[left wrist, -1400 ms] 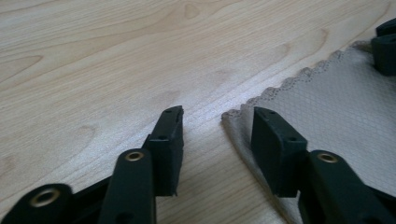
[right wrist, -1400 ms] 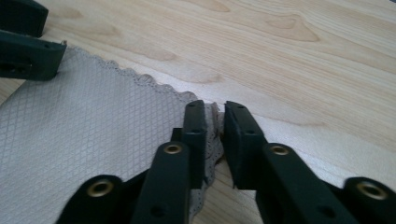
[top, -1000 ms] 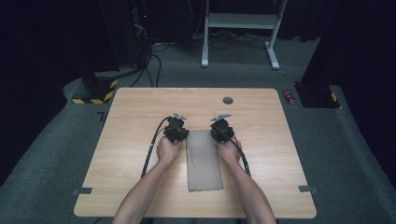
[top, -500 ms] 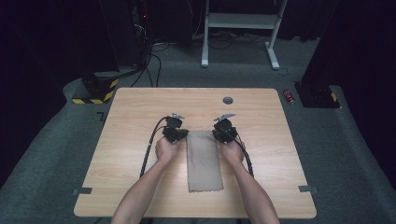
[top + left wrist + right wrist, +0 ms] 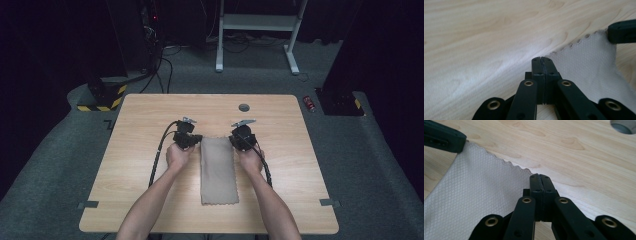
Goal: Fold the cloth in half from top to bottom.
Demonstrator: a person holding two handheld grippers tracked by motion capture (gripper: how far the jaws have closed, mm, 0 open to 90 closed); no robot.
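The beige cloth (image 5: pixel 218 170) lay mid-table (image 5: pixel 310 165), its long axis running away from the person, scalloped far edge pointing outward. Its weave showed a fine diamond pattern. The left gripper (image 5: pixel 194 141) and right gripper (image 5: pixel 235 140) each pinched a far corner, jaws fully closed.

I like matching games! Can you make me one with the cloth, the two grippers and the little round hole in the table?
Things:
1. cloth
2. left gripper
3. right gripper
4. round hole

Places:
A. pinching the cloth's far right corner
B. far side of the table, past the grippers
C. lying flat between the two hands
D. pinching the cloth's far left corner

Pairs: 1-C, 2-D, 3-A, 4-B
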